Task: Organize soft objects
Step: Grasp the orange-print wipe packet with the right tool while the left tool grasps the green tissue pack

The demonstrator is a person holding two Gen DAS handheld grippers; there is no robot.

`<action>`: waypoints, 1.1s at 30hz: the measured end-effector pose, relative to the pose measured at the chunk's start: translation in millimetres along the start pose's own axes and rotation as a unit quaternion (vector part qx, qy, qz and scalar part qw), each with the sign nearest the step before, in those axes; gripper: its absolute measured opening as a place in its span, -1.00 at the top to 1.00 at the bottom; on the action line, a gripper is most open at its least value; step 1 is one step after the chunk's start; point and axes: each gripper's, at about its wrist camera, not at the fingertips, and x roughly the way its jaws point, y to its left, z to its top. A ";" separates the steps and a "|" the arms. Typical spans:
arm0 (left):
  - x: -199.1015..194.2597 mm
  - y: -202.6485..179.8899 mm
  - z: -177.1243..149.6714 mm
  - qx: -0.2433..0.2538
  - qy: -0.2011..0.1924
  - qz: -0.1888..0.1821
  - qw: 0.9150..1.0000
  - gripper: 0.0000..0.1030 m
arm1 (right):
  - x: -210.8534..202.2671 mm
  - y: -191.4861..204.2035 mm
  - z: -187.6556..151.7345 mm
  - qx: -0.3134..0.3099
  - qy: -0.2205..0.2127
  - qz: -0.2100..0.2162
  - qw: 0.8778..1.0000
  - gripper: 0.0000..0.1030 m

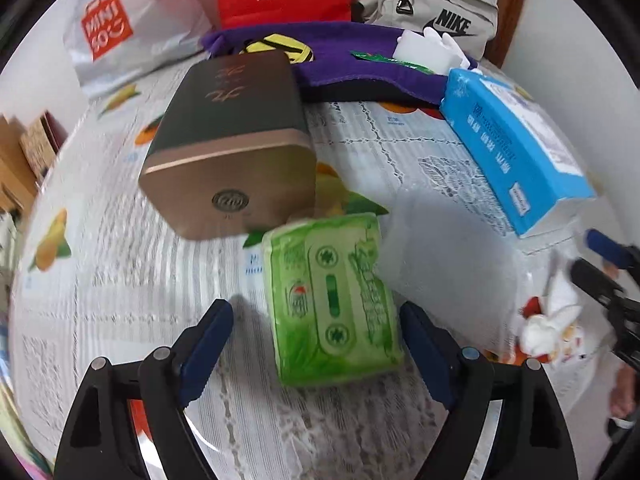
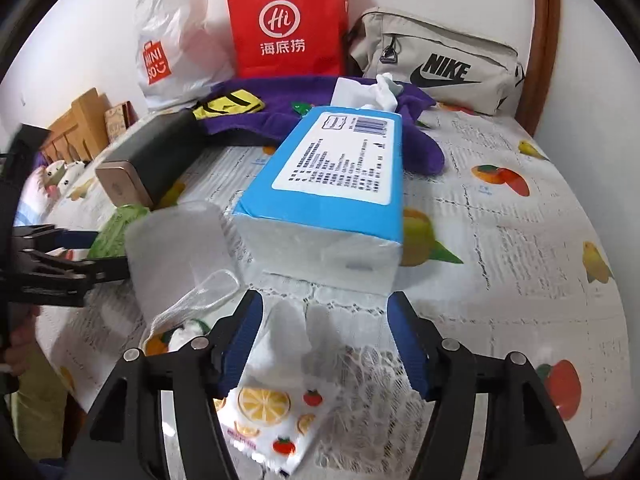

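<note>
Two tools are in play, and neither is pinching anything yet. Your left tool [image 1: 316, 344] is spread wide and straddles the green tissue pack [image 1: 334, 300], which lies flat on the worktop [image 1: 120, 280] just below the dark tin with the gold end [image 1: 228, 152]; the pads stand clear of the pack's sides, so this reads as lining up for a grab across its narrow width, where the soft wrapper will give evenly.

Your right tool [image 2: 324, 344] is also parted, with a small fruit-printed tissue packet [image 2: 276, 404] lying between and under its fingers, a loose white tissue poking up from it. The pads do not press on it as far as you can see. Just ahead sits the big blue tissue pack [image 2: 324, 176], label side up, its far end against the purple cloth [image 2: 416, 148].

A clear plastic wrapper [image 2: 180, 256] lies between the two tools. Bags are lined along the wall: a white shopping bag [image 2: 176, 44], a red paper bag [image 2: 286, 20] and a grey pouch [image 2: 436, 60], likely out of the way rather than part of the sorting.
</note>
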 end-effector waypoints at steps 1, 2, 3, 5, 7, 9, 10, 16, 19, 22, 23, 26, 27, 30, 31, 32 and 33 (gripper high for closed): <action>0.6 -0.8 0.3 0.002 -0.005 0.004 1.000 -0.64 | -3.0 -0.6 -2.7 0.004 0.003 0.008 1.000 -0.32; 0.3 0.0 0.7 0.003 -0.011 0.004 1.000 -0.64 | -4.6 -0.1 -4.4 0.005 0.004 0.011 1.000 -0.32; 0.3 1.6 1.1 0.003 -0.015 0.002 1.000 -0.58 | -7.0 1.9 -7.5 0.003 0.005 0.014 1.000 -0.33; -2.3 5.6 -0.1 0.002 -0.023 0.008 1.000 -0.31 | -10.0 8.0 -13.9 -0.004 0.006 0.014 1.000 -0.33; -5.6 12.9 -1.9 -0.008 -0.025 0.008 1.000 0.02 | -10.4 12.5 -19.8 -0.006 0.014 0.018 1.000 -0.33; -7.9 22.1 -4.0 -0.021 -0.021 0.000 1.000 0.03 | -8.8 14.8 -25.6 -0.008 0.025 0.012 1.000 -0.33; -8.9 25.8 -6.1 -0.026 -0.021 -0.002 0.999 0.04 | -8.5 14.6 -28.8 -0.007 0.027 0.012 1.000 -0.33; -14.0 35.3 -15.9 -0.038 -0.020 0.000 0.999 0.03 | 0.1 21.9 -42.9 -0.006 0.045 0.013 0.999 -0.63; -14.0 33.9 -17.8 -0.038 -0.017 0.001 0.999 0.02 | 5.2 34.5 -47.7 -0.018 0.036 -0.004 0.999 -0.86; -15.3 33.2 -18.2 -0.037 -0.014 0.001 0.999 0.01 | 6.2 38.4 -49.4 -0.015 0.019 -0.017 1.000 -0.81; -15.8 33.8 -18.6 -0.038 -0.013 -0.001 0.999 0.01 | 3.7 37.9 -50.8 -0.016 0.013 -0.021 1.000 -0.64; -15.9 34.2 -19.5 -0.039 -0.013 -0.001 0.999 0.01 | -1.8 33.6 -54.4 -0.015 0.003 -0.030 0.999 -0.25; -15.8 33.7 -19.5 -0.039 -0.013 0.001 0.999 0.01 | -4.2 32.4 -56.8 -0.020 -0.001 -0.035 0.999 -0.10; -15.8 33.1 -19.5 -0.042 -0.014 0.002 0.999 0.01 | -8.5 29.0 -60.5 -0.021 -0.006 -0.037 0.999 0.17; -16.1 32.8 -19.7 -0.042 -0.014 0.002 0.999 0.01 | -8.7 28.3 -60.2 -0.020 -0.005 -0.036 0.999 0.19; -16.9 33.0 -20.0 -0.043 -0.015 0.001 0.999 0.01 | -8.9 28.5 -60.1 -0.021 -0.005 -0.035 0.999 0.23; -16.5 33.4 -19.8 -0.045 -0.015 -0.002 0.999 0.03 | -9.2 28.3 -59.3 -0.021 -0.003 -0.025 0.999 0.38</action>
